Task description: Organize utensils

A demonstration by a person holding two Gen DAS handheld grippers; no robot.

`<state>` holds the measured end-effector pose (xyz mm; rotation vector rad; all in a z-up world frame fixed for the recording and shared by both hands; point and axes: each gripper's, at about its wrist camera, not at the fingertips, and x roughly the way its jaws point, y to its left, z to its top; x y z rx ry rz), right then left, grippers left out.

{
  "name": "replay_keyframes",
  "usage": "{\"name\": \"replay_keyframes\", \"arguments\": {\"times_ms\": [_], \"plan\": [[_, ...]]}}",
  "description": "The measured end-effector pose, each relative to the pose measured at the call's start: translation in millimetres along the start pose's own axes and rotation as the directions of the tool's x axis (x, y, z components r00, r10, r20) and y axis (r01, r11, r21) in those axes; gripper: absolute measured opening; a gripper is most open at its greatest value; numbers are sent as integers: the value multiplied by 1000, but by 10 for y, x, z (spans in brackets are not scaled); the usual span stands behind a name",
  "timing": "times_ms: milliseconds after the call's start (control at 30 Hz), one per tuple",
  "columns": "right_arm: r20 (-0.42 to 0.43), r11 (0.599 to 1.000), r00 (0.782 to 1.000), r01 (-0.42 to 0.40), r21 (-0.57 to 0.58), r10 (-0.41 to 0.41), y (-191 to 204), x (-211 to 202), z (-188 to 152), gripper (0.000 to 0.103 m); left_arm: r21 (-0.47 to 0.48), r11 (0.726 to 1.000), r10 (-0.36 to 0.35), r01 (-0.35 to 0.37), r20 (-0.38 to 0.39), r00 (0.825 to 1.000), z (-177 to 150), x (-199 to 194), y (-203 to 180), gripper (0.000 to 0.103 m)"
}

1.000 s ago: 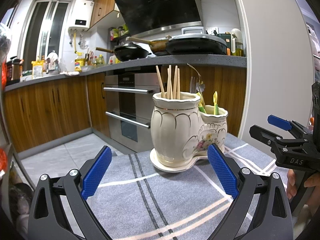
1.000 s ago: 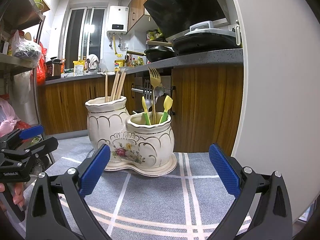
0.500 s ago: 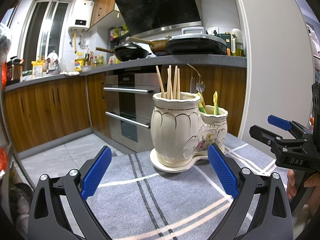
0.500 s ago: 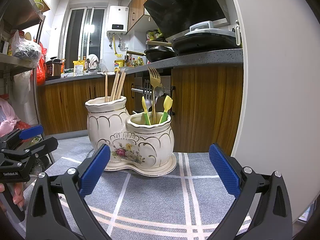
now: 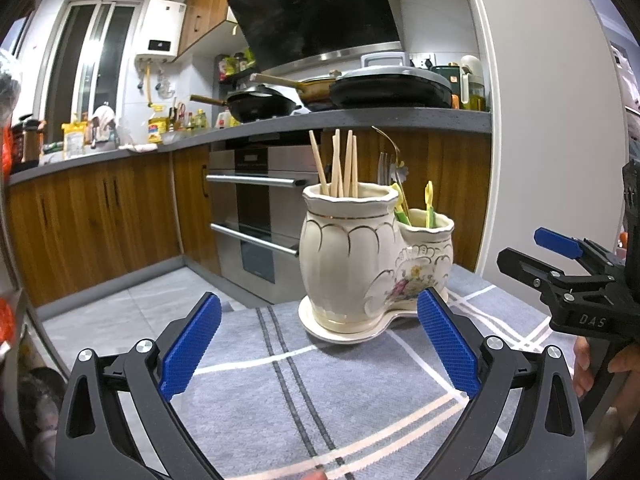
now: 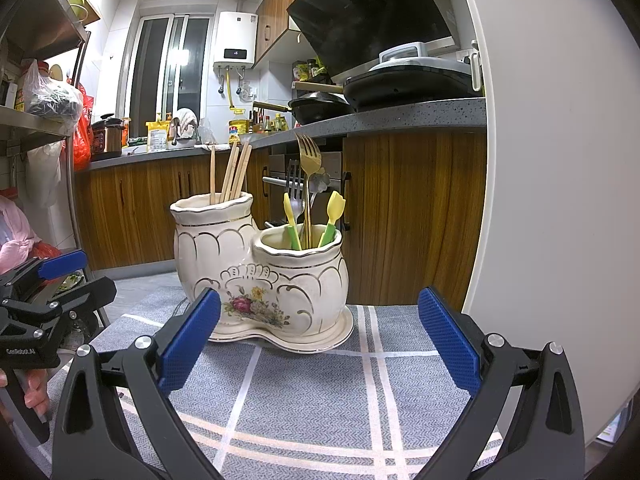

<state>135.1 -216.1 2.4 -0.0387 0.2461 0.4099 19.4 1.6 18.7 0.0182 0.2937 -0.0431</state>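
A cream ceramic double holder (image 5: pixel 360 264) (image 6: pixel 260 280) stands on the grey striped cloth (image 5: pixel 280 392) (image 6: pixel 304 396). Its taller pot holds several wooden chopsticks (image 5: pixel 340 164) (image 6: pixel 234 174). The lower pot holds a gold fork (image 6: pixel 309 160), a silver fork (image 6: pixel 295 192), a spoon and two yellow-green utensils (image 6: pixel 334 216) (image 5: pixel 429 204). My left gripper (image 5: pixel 320 344) is open and empty, just short of the holder. My right gripper (image 6: pixel 320 344) is likewise open and empty in front of it. Each gripper shows at the edge of the other's view, the right gripper's fingers (image 5: pixel 560 264) and the left gripper's fingers (image 6: pixel 52 280).
A white wall (image 6: pixel 552 160) stands close on the right of the holder. Behind are a wooden cabinet run, an oven (image 5: pixel 256 220) and a dark counter (image 5: pixel 360 120) with pans. A metal shelf rack (image 6: pixel 36 120) with bags sits at the left. A person's hand (image 5: pixel 600 364) holds the right gripper.
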Motion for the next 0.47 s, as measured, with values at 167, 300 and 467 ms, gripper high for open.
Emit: {"name": "replay_keyframes", "arguments": {"times_ms": [167, 300, 467], "plan": [[-5, 1000, 1000, 3, 1, -3, -12, 9, -6, 98, 0, 1000, 2, -2, -1, 1000, 0, 4, 0, 98], [-11, 1000, 1000, 9, 2, -9, -18, 18, -11, 98, -1, 1000, 15, -15, -5, 1000, -7, -4, 4, 98], [-44, 997, 997, 70, 37, -69, -86, 57, -18, 98, -3, 1000, 21, -21, -11, 1000, -6, 10, 10, 98]]}}
